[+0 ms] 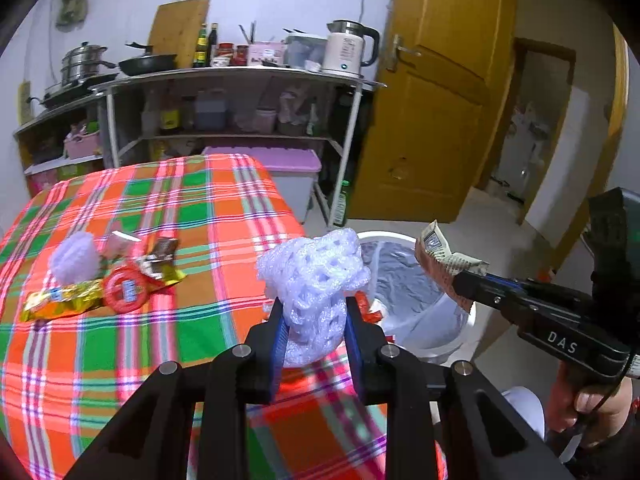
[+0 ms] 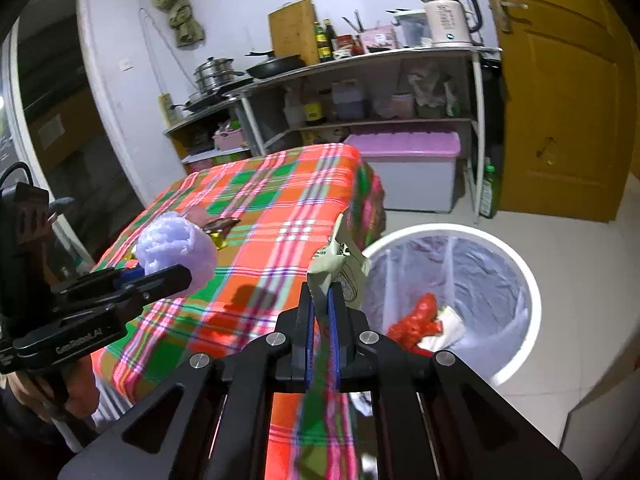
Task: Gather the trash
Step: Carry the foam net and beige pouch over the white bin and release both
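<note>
From your left wrist view, your left gripper [image 1: 316, 320] pinches a white foam fruit net [image 1: 316, 280] above the edge of the plaid-clothed table [image 1: 120, 208]. Several pieces are left to collect: another foam net [image 1: 76, 258] and shiny snack wrappers [image 1: 120, 284].

From your right wrist view, your right gripper [image 2: 322, 312] is pressed together on a crumpled printed paper wrapper [image 2: 340, 268], beside the white round bin with a clear liner [image 2: 524, 276]. Inside lie red plastic scraps [image 2: 416, 320] and white paper.
</note>
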A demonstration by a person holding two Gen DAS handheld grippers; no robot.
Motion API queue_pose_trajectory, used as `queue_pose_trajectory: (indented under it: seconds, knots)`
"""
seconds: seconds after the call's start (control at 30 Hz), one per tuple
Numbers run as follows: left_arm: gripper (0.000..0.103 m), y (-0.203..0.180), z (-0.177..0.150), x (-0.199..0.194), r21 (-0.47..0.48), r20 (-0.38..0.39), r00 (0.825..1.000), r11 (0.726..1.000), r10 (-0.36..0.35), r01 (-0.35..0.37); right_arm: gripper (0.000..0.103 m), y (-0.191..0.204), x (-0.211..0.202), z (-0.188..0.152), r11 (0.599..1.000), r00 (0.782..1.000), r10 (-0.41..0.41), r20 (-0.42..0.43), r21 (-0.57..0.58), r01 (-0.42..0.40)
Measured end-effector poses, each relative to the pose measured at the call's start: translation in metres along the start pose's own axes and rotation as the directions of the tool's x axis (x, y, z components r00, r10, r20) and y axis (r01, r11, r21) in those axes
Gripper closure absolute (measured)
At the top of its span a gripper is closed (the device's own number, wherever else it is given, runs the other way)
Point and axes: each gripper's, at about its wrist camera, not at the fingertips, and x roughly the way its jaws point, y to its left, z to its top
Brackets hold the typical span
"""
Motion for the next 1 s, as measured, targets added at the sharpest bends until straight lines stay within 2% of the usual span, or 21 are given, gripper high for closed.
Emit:
queue_pose_trajectory:
  seconds: [0.43, 1.0]
  knots:
    - [0.076, -0.032, 0.002, 0.057, 0.047, -0.088, 0.995, 0.998, -0.047, 0.051, 0.096, -0.054, 0.018, -0.014, 0.994, 0.998, -0.042, -0.056, 0.103, 0.047]
    - [0.076, -0.057, 0.002, 0.121, 0.085, -0.197, 0.976, 0.990, -0.093, 0.111, 0.096, -0.096, 0.053, -0.030, 0.977, 0.983, -0.090, -0.158, 0.177, 0.118]
